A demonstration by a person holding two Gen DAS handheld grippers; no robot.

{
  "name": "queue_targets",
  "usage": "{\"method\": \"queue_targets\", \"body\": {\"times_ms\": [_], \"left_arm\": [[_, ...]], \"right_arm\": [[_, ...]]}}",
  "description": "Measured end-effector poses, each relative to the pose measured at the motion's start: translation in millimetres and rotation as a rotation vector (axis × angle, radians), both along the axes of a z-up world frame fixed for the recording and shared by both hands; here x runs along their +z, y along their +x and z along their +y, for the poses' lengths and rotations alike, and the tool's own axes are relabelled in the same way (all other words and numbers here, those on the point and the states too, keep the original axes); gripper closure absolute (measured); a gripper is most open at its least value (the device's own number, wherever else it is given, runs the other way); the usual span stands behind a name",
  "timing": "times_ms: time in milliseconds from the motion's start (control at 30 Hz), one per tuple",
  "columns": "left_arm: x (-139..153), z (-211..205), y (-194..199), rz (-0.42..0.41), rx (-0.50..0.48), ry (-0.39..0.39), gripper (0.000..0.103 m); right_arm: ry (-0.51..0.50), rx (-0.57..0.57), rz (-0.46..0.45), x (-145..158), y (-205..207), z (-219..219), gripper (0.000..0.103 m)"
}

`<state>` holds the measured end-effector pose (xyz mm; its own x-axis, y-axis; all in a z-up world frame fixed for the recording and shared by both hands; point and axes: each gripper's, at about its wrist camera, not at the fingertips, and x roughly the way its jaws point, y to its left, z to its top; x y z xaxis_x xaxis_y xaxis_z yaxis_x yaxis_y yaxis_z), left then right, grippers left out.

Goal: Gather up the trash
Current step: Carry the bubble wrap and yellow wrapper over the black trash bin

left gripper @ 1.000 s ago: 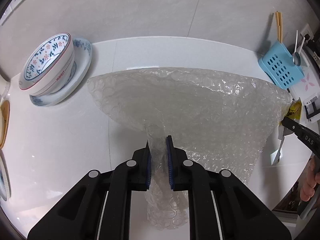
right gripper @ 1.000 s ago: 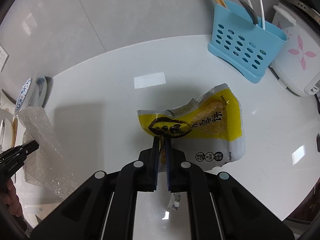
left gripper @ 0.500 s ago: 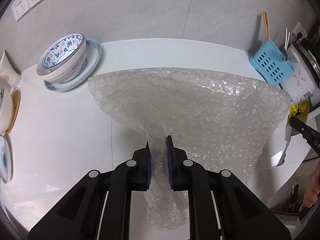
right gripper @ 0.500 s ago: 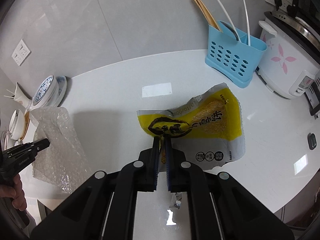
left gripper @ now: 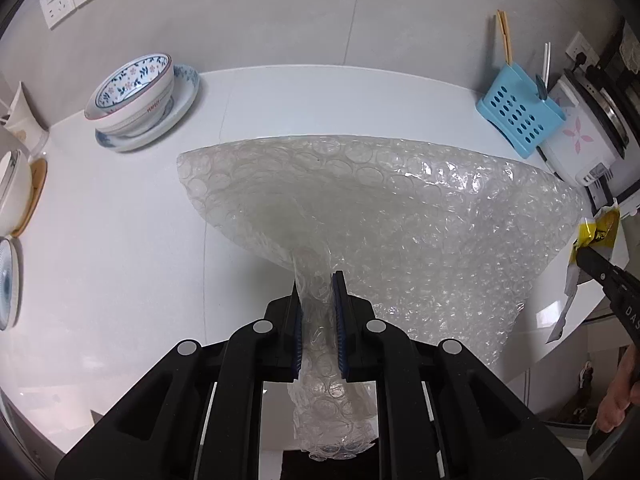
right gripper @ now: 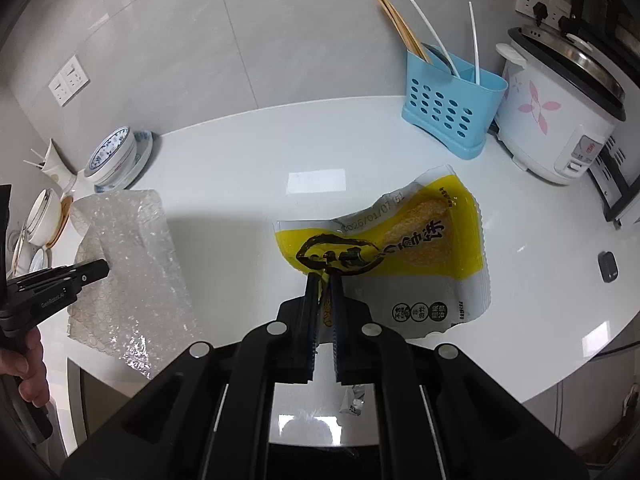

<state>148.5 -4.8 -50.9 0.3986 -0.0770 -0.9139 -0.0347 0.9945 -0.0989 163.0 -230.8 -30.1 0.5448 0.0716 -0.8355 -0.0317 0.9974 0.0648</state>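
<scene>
Blue cutlery caddy [right gripper: 452, 116] beside rice cooker [right gripper: 560, 120]; bowls [left gripper: 136, 92] left.

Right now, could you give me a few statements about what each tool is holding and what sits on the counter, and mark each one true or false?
1. The left tool is shut on the bubble wrap. True.
2. The right tool is open and holds nothing. False: it is shut on the yellow snack wrapper.
3. A blue utensil holder stands beside the rice cooker. True.
4. The floral bowl lies upside down on the counter. False: it sits upright on a plate.
5. The utensil holder is empty. False: chopsticks and white handles stick up from it.
</scene>
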Motion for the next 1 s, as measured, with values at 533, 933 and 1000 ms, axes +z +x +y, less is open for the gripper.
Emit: {"method": "queue_targets", "body": {"times_ms": [533,933,1000], "left_arm": [[5,-39,-68,0.002,0.013,-0.034,0.091],[2,-61,-114,0.002,0.018,-0.05,0.091],[-1,-64,-121,0.005,0.021,-0.054,0.091]], "right_arm": [[0.01,0.032,-0.007,10,-77,-13,0.098],[0.018,0.039,0.006,-1,-126,-24,0.098],[0.016,0.043,0.01,-4,-133,-26,0.098]]}}
